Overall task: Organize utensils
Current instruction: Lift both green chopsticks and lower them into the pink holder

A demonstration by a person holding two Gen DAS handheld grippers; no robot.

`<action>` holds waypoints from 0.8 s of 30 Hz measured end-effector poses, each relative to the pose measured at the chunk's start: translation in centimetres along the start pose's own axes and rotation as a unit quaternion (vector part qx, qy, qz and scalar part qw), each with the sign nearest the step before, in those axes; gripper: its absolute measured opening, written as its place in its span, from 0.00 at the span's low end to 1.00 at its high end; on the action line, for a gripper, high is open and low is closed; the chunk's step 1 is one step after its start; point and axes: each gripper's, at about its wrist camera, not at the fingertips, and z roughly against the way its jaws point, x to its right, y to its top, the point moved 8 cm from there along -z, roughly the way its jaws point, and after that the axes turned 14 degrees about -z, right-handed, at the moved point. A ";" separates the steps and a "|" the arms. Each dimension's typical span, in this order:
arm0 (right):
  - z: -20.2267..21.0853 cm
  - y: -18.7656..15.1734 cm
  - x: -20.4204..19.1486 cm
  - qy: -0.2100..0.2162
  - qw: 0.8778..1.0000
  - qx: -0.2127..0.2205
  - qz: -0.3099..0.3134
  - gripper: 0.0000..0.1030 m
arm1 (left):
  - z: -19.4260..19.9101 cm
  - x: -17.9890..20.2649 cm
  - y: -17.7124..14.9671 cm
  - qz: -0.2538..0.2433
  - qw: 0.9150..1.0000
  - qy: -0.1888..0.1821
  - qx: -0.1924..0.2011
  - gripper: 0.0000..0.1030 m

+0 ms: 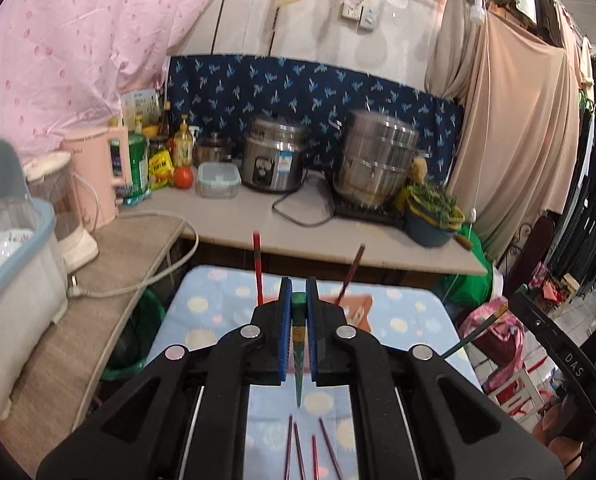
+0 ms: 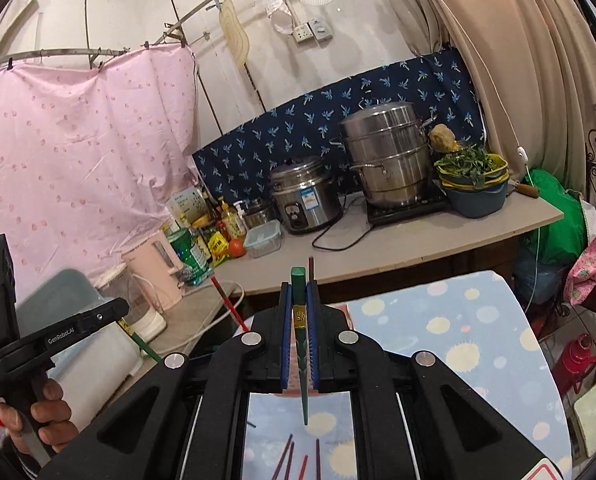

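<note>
The steamer pot (image 2: 390, 152) and rice cooker (image 2: 304, 196) are showing shiny, dented metal. The pink curtain (image 2: 77, 152) is hanging as thin, creased cloth. The table cover (image 2: 478, 320) is looking like soft, fuzzy fleece. The green chopstick (image 2: 301, 344) is gleaming with glossy lacquer. The right gripper (image 2: 299, 300) is showing matt black plastic with ribbed blue pads (image 2: 286, 336). The kettle (image 1: 97, 172) is looking like smooth pink plastic.

Soft indoor light, fisheye-warped edges
</note>
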 end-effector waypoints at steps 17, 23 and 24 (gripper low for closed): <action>-9.2 5.7 -3.1 0.001 1.000 0.021 0.006 0.07 | -5.6 -2.8 7.8 -0.002 0.998 0.047 0.050 0.06; -12.1 3.8 -2.2 -0.009 1.000 -0.003 0.004 0.07 | -7.8 -3.3 7.0 0.001 0.998 0.050 0.043 0.06; -12.6 3.5 -2.0 -0.012 1.000 -0.007 0.004 0.07 | -8.2 -3.4 6.7 0.002 0.998 0.050 0.039 0.06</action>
